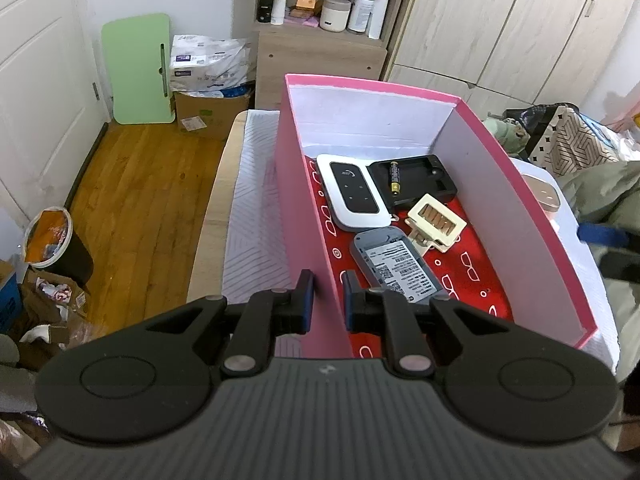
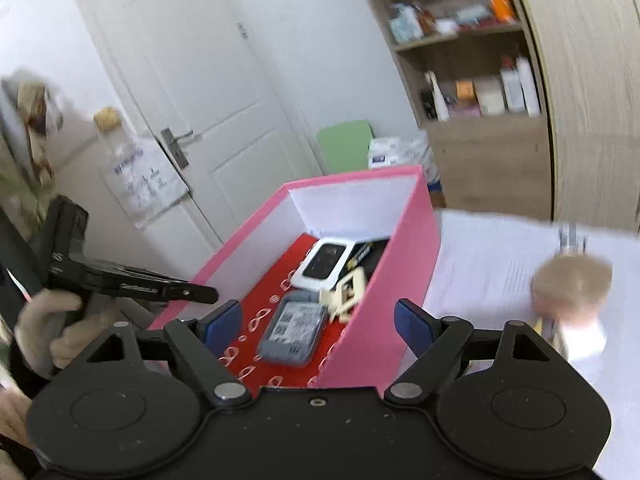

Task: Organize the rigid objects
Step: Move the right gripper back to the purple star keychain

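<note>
Nearest the left wrist camera, the left gripper point(image 1: 325, 296) has its jaws drawn narrow on the near left wall of the pink box point(image 1: 304, 208), one finger outside the wall and one inside, pads pressed against the cardboard.

Inside the box, on its red patterned floor, lie four things. A white and black device point(image 1: 354, 192) sits toward the far left of the box. Just right of it is a black tray point(image 1: 416, 180) with a battery point(image 1: 394, 177) lying in one of its slots. A cream plastic clip point(image 1: 438, 222) rests in front of the tray, and a grey device point(image 1: 400, 270) with a printed label facing up lies nearest the gripped wall, its far corner close to the clip.

Outside the box, beyond its right wall, a round pinkish case point(image 1: 544, 196) rests on the white cloth point(image 1: 256, 216) covering the table.

From the right wrist view, the right gripper point(image 2: 319, 320) hovers above the near end of the box with its jaws wide and nothing between the pads; the picture is blurred. A gloved hand point(image 2: 52, 320) holds the left gripper's handle at the left side of the box.
</note>
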Demonstrator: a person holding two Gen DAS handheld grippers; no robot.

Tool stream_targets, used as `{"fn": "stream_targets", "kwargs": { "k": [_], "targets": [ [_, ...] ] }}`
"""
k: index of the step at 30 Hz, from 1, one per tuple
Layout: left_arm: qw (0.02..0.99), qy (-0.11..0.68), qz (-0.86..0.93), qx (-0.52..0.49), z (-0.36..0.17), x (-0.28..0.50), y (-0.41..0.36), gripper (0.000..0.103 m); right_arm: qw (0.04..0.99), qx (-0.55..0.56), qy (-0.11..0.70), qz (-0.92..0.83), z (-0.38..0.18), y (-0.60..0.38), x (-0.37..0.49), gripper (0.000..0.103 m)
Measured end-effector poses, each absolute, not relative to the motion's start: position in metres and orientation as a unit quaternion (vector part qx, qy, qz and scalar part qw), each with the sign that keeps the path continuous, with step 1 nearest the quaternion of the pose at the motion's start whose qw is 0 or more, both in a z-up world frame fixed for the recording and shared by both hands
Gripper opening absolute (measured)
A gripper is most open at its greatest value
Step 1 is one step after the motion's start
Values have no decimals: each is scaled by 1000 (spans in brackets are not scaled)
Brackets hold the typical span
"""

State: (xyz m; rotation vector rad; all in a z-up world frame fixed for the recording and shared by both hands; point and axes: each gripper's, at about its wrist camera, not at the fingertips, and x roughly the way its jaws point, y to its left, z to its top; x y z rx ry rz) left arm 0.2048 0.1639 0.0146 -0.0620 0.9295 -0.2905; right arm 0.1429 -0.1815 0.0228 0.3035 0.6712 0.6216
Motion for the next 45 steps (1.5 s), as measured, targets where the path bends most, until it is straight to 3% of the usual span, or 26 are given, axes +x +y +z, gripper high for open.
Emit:
{"fn": "stream_targets", "kwargs": {
  "k": [11,19,29,45],
  "targets": [
    [894,441,-76,13,17,198,138,13,929,120,263,233,18,-236,116,87],
    [901,433,-18,24,17,193,122,13,937,78,294,173,-17,-265,118,81],
    [908,416,34,38,14,194,109,13,921,65,343,171,-61,-243,129,60],
    [914,401,39,39,0,198,108,13,928,44,350,118,-68,-227,153,57]
  ]
}}
